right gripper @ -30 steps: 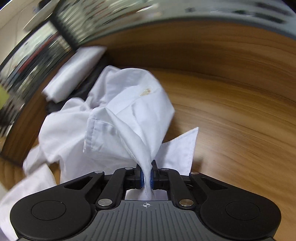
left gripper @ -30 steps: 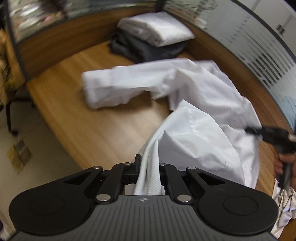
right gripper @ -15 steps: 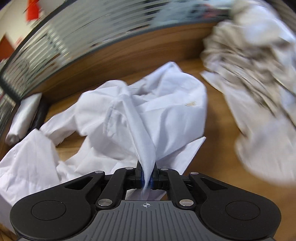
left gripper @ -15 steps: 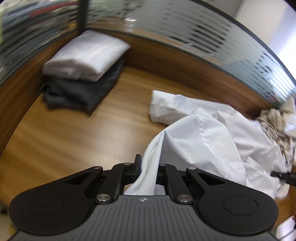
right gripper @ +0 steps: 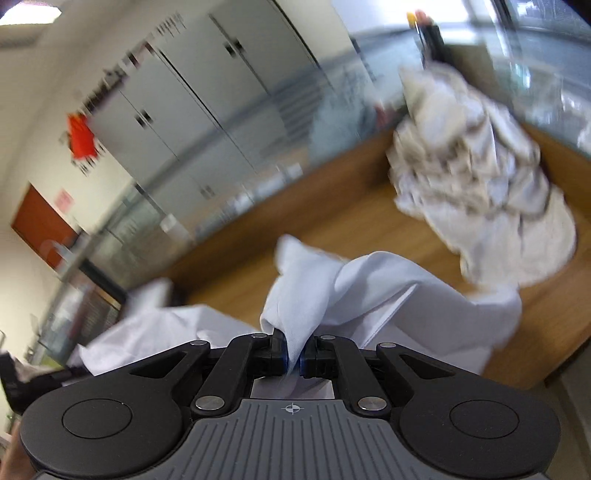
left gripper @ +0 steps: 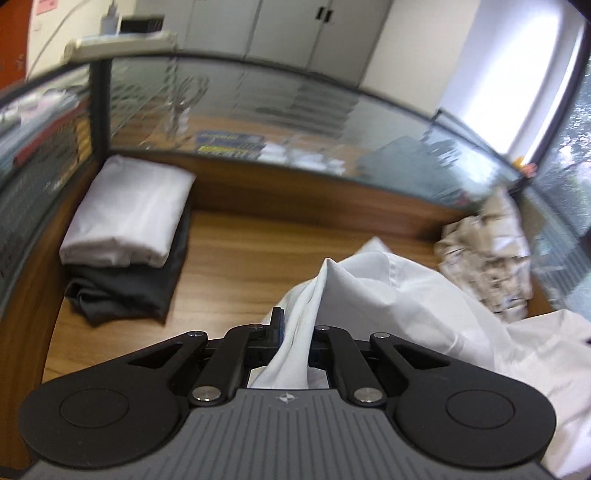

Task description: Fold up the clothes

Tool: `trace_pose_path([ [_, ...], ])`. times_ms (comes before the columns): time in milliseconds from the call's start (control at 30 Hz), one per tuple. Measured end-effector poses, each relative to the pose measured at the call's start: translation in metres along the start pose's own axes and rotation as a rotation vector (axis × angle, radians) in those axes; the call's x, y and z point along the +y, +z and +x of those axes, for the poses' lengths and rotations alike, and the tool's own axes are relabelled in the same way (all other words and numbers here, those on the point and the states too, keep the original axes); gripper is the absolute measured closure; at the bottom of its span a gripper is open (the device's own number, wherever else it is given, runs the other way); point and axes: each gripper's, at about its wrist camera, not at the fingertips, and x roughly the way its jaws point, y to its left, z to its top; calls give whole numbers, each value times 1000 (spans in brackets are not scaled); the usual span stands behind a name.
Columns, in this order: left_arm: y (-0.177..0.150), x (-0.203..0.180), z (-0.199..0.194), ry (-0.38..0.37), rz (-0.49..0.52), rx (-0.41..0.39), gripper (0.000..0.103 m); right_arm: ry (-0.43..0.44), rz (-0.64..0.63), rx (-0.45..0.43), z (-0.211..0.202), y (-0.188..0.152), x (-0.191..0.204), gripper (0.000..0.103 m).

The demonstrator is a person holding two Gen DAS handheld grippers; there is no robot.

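white woven cotton shirt (left gripper: 406, 295), pinched at two separate points and raised partly off the wooden bench (left gripper: 236, 251): left gripper (left gripper: 295, 339) and right gripper (right gripper: 293, 354) each have their jaws closed on a gathered fold, probably so the cloth can hang open and be spread flat before folding. folded white garment (left gripper: 125, 214) lies stacked on a folded dark grey garment (left gripper: 122, 291) at the bench's far left corner, out of the way; a crumpled beige pile of clothes (right gripper: 476, 192) waits at the right.

Wooden desk (left gripper: 251, 251), glass partition (left gripper: 295, 122) (frosted stripes), grey cabinets (left gripper: 288, 29)
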Motion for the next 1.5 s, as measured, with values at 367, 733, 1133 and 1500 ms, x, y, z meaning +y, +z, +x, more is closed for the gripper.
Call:
trace_pose_path([
  [367, 49, -2, -73, -14, -43, 7, 98, 148, -71, -96, -18, 123, 42, 94],
  [733, 54, 10, 95, 213, -62, 24, 98, 53, -138, 106, 232, 156, 9, 94],
  [1133, 45, 58, 254, 369, -101, 78, 83, -70, -213, 359, 434, 154, -25, 89],
  [1500, 55, 59, 236, 308, -112, -12, 22, -24, -320, 365, 420, 161, -18, 36],
])
